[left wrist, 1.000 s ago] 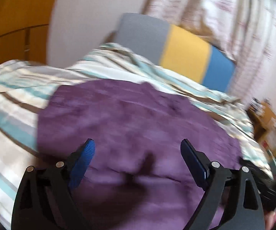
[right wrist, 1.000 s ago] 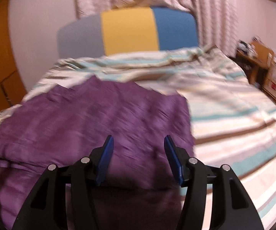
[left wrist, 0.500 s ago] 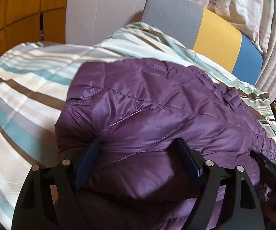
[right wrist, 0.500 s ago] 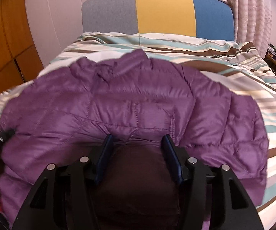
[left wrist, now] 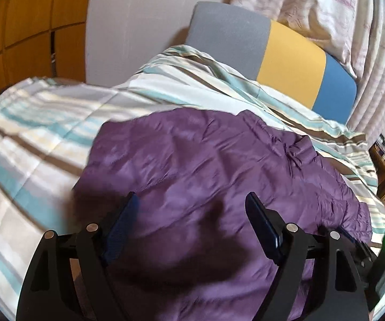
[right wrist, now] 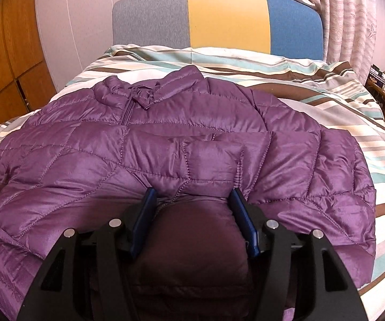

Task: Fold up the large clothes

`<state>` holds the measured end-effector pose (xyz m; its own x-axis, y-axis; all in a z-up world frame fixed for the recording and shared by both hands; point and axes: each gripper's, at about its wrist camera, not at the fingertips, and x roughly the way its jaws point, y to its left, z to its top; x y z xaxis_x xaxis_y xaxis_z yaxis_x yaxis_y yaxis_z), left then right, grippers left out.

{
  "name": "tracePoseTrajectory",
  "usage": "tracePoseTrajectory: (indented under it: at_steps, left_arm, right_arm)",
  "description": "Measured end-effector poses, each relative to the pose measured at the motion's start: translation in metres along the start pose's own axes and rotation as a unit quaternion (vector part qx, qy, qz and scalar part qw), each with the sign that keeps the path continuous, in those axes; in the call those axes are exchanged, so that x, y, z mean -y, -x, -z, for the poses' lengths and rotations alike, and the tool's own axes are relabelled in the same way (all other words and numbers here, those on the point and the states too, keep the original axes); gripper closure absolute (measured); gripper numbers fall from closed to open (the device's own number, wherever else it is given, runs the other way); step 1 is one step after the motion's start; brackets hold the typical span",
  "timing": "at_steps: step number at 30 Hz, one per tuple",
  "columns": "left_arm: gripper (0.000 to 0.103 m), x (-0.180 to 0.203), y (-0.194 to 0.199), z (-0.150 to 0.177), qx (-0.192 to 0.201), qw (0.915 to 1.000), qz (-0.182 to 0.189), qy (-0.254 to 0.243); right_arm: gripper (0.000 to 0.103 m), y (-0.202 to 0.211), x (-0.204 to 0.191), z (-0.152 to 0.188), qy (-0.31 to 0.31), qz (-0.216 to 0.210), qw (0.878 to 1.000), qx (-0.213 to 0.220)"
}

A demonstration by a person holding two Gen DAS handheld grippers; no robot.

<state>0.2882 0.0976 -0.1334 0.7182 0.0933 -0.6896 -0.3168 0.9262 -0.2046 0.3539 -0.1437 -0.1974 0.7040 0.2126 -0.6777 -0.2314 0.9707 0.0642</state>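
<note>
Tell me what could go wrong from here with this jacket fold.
The right gripper pinches only a bulging fold of the slick, puffy purple jacket; it could slip out. The left gripper stands open above the jacket, holding nothing, so lifting now would probably pull one side only and skew the fold.

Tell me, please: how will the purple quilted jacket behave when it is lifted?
The purple quilted jacket is probably floppy: it drapes in soft wrinkles over the striped bedding. Its puffy quilting suggests it is light for its size. The shiny fabric may slide.
</note>
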Motion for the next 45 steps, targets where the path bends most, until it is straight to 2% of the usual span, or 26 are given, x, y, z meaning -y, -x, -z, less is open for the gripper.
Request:
tracePoseTrajectory:
  at_steps: [2, 3, 4, 5, 10, 16, 17, 20, 22, 24, 27, 30, 34, 38, 45]
  left_arm:
    - [0.024, 0.01, -0.02, -0.01, -0.014, 0.9993, -0.025, -0.025]
    - [0.031, 0.011, -0.032, -0.012, -0.024, 0.9983, -0.041, -0.034]
    - [0.033, 0.008, -0.049, -0.012, -0.038, 0.9963, -0.064, -0.043]
    - [0.033, 0.003, -0.061, -0.01, -0.045, 0.9956, -0.07, -0.044]
    - [0.033, -0.008, -0.079, -0.001, -0.04, 0.9964, -0.06, -0.045]
    - [0.032, -0.008, -0.075, -0.001, -0.036, 0.9972, -0.051, -0.042]
    - [0.031, -0.008, -0.07, -0.003, -0.037, 0.9972, -0.048, -0.044]
    - [0.016, -0.009, -0.045, 0.001, -0.026, 0.9966, -0.057, -0.054]
    - [0.014, -0.014, -0.023, 0.007, -0.007, 0.9978, -0.052, -0.04]
    - [0.014, -0.014, -0.012, 0.011, -0.001, 0.9992, -0.029, -0.028]
    - [0.014, -0.001, -0.009, 0.021, -0.012, 0.9992, -0.011, -0.035]
    - [0.013, 0.01, -0.024, 0.03, -0.026, 0.9969, -0.039, -0.063]
    - [0.011, 0.005, -0.043, 0.035, -0.052, 0.9965, -0.037, -0.055]
    - [0.011, 0.01, -0.048, 0.038, -0.056, 0.9951, -0.047, -0.066]
    - [0.009, 0.008, -0.043, 0.037, -0.051, 0.996, -0.04, -0.061]
  right_arm:
    - [0.044, 0.0, 0.002, 0.0, -0.003, -0.002, 1.0, 0.0]
    - [0.043, -0.001, 0.002, 0.0, -0.003, -0.002, 1.0, 0.0]
    - [0.043, 0.0, 0.002, 0.0, -0.004, -0.002, 1.0, -0.001]
    - [0.042, -0.001, 0.002, 0.0, -0.003, -0.001, 1.0, -0.001]
    - [0.041, -0.002, -0.002, 0.002, 0.005, 0.006, 1.0, 0.0]
    - [0.041, -0.003, -0.003, 0.002, 0.008, 0.01, 1.0, 0.001]
    - [0.041, -0.004, -0.002, 0.002, 0.008, 0.01, 1.0, 0.001]
    - [0.041, -0.004, -0.002, 0.003, 0.008, 0.01, 1.0, 0.001]
    - [0.041, -0.004, -0.002, 0.003, 0.006, 0.008, 1.0, 0.002]
    - [0.041, -0.003, -0.001, 0.003, 0.006, 0.008, 1.0, 0.002]
    - [0.041, -0.003, -0.001, 0.003, 0.007, 0.01, 1.0, 0.003]
    - [0.039, -0.002, -0.001, 0.003, 0.006, 0.01, 1.0, 0.004]
    - [0.038, -0.002, 0.0, 0.003, 0.006, 0.01, 1.0, 0.004]
    - [0.038, -0.004, -0.004, 0.003, 0.011, 0.018, 1.0, 0.003]
    - [0.038, -0.005, -0.004, 0.003, 0.01, 0.016, 1.0, 0.002]
